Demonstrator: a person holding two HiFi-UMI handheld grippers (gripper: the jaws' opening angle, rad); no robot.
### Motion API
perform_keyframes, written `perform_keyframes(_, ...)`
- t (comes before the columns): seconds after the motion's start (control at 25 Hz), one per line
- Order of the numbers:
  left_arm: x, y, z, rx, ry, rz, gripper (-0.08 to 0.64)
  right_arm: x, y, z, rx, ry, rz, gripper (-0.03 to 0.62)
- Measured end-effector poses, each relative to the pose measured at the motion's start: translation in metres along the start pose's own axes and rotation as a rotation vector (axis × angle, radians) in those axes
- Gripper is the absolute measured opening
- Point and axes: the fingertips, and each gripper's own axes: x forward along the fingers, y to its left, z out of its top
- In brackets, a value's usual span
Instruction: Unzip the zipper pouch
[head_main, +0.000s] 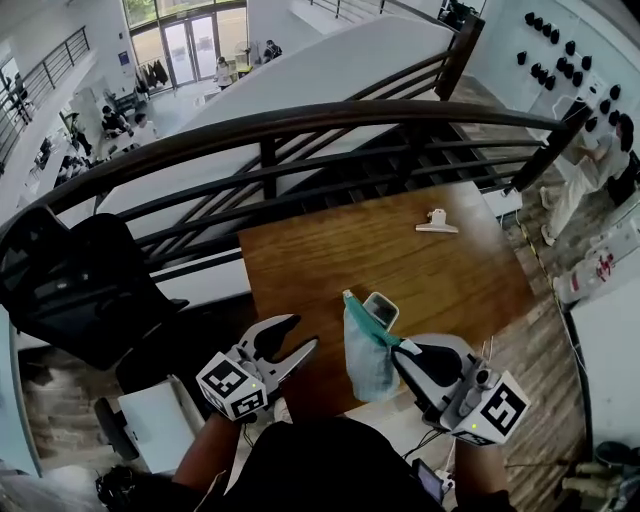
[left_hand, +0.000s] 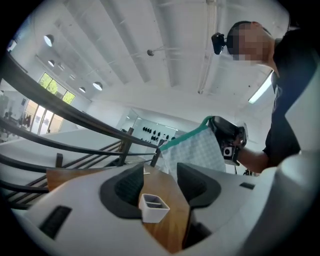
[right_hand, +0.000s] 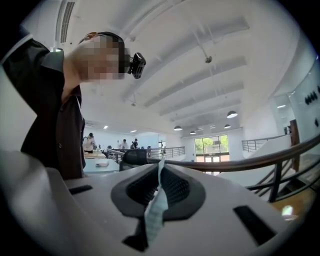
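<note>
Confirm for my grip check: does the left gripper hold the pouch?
No, the left gripper stands open, apart from the pouch.

open office atrium; mezzanine railing (head_main: 300, 116); glass doors (head_main: 190, 47) below

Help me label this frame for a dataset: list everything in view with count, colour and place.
table: one, brown wood, beside the railing
zipper pouch: one, pale check with teal edge, hanging from right claw above the table
small box: one, white, on the table behind the zipper pouch
clip: one, white, table's far side
railing: one, dark, beyond the table
left claw: one, grey, open, empty
right claw: one, grey, shut on the zipper pouch
</note>
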Motion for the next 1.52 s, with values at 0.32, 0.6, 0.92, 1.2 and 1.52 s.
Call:
perform_keyframes(0.32, 0.007, -0.01, -0.01, -0.322, -0.039, -0.312, 0.273, 0.005, 0.036, -0.009, 0.051, 0.008, 0.133, 0.014)
perform_keyframes(0.6, 0.03, -0.022, -0.014, -0.306, 0.034, -0.44, 0.27, 0.0, 0.039, -0.017, 0.089, 0.027, 0.17, 0.014)
perform_keyframes(0.92, 0.038, -0.032, -0.02, -0.27, 0.09, -0.436, 0.08, -0.015, 0.018, -0.032, 0.115, 0.022, 0.131, 0.014)
perform_keyframes(1.2, 0.027, -0.008, -0.039, -0.162, 0.138, -0.259, 0.043, -0.03, -0.016, -0.09, 0.244, 0.085, -0.007, 0.014)
perform_keyframes(1.52, 0.005, 0.014, -0.114, -0.089, 0.305, -0.018, 0.041, -0.035, -0.037, -0.208, 0.354, 0.294, -0.165, 0.015)
